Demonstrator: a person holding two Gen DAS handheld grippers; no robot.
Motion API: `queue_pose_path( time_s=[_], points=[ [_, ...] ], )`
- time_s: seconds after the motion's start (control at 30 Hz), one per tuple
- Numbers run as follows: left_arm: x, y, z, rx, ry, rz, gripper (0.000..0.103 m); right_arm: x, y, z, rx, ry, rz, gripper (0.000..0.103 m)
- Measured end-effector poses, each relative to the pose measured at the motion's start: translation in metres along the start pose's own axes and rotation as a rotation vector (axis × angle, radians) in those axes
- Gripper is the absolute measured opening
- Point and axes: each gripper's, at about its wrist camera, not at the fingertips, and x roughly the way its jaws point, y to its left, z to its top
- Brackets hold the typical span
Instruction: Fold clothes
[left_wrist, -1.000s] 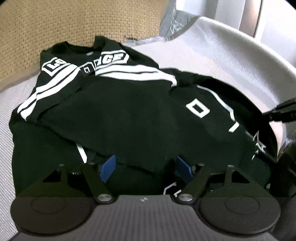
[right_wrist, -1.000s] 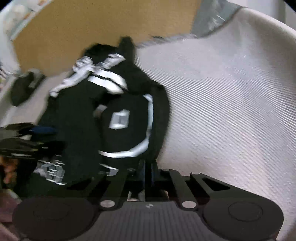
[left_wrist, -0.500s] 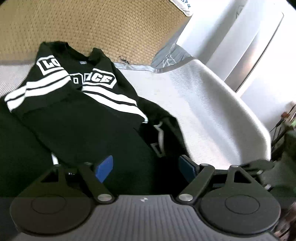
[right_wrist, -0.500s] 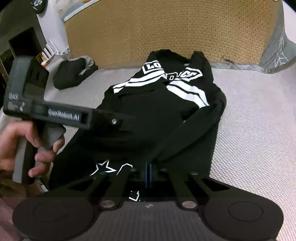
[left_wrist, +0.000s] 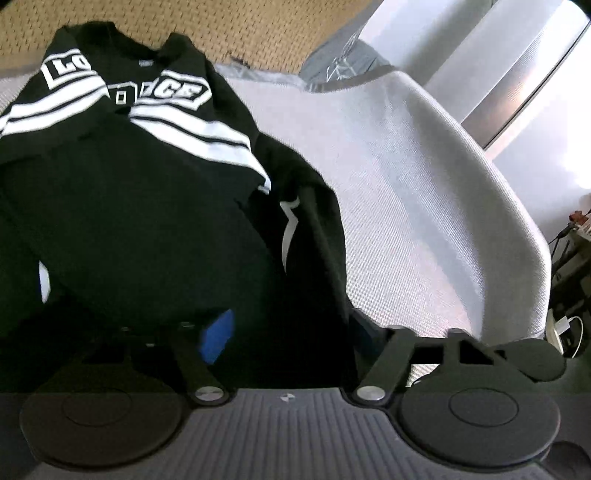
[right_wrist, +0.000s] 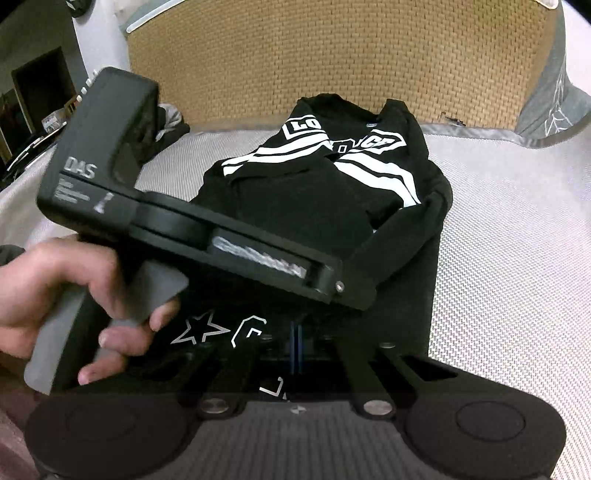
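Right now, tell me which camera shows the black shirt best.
The right wrist camera: the black shirt lies almost whole there, collar to hem, on the grey cover. The left wrist camera cuts off the shirt's left side and near hem.

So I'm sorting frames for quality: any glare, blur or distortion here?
Left wrist view: window glare blows out the upper right, black shirt loses detail in shadow, fisheye bends the mattress edge. Right wrist view: evenly lit, left tongs slightly motion-blurred.
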Motion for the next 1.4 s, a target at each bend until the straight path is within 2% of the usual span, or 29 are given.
queue_pose_path(
  time_s=[0.1,0.17,0.23,0.3,0.5,0.63,0.77,0.87,1.0,1.07,1.17,1.4],
  points=[
    [0.001,0.000,-0.005,0.006,0.019,-0.033,0.033,0.003,0.005,-0.001,-0.014,0.016,-0.003,0.002],
    [0.001,-0.001,-0.007,0.019,0.019,-0.042,0.023,0.005,0.011,-0.002,-0.044,0.026,-0.014,0.002],
    [-0.001,-0.002,-0.009,0.027,0.014,-0.051,0.015,0.008,0.014,-0.002,-0.064,0.030,-0.027,0.002],
    [-0.002,-0.002,-0.009,0.036,0.002,-0.052,0.012,0.009,0.017,-0.003,-0.074,0.029,-0.039,0.002],
    [-0.006,0.005,-0.012,0.022,-0.012,-0.059,0.011,0.010,0.020,-0.005,-0.073,0.029,-0.050,0.003],
    [-0.006,0.009,-0.012,0.007,-0.017,-0.053,0.011,0.012,0.020,-0.004,-0.059,0.036,-0.053,0.013],
    [-0.006,0.014,-0.013,-0.003,-0.015,-0.049,0.010,0.013,0.022,-0.005,-0.081,0.048,-0.069,0.013],
    [-0.006,0.017,-0.013,-0.010,-0.017,-0.050,0.009,0.014,0.021,-0.005,-0.078,0.052,-0.074,0.017],
    [-0.006,0.019,-0.013,-0.002,-0.016,-0.035,0.009,0.018,0.020,-0.007,-0.118,0.093,-0.104,0.038],
    [-0.006,0.021,-0.012,-0.004,-0.014,-0.029,0.009,0.015,0.016,-0.010,-0.158,0.110,-0.119,0.039],
    [-0.005,0.026,-0.012,-0.020,-0.017,-0.030,0.009,0.008,0.003,-0.015,-0.181,0.130,-0.129,0.047],
    [-0.004,0.032,-0.012,-0.051,-0.018,-0.031,0.009,-0.003,-0.021,-0.031,-0.098,0.141,-0.104,0.047]
  ],
)
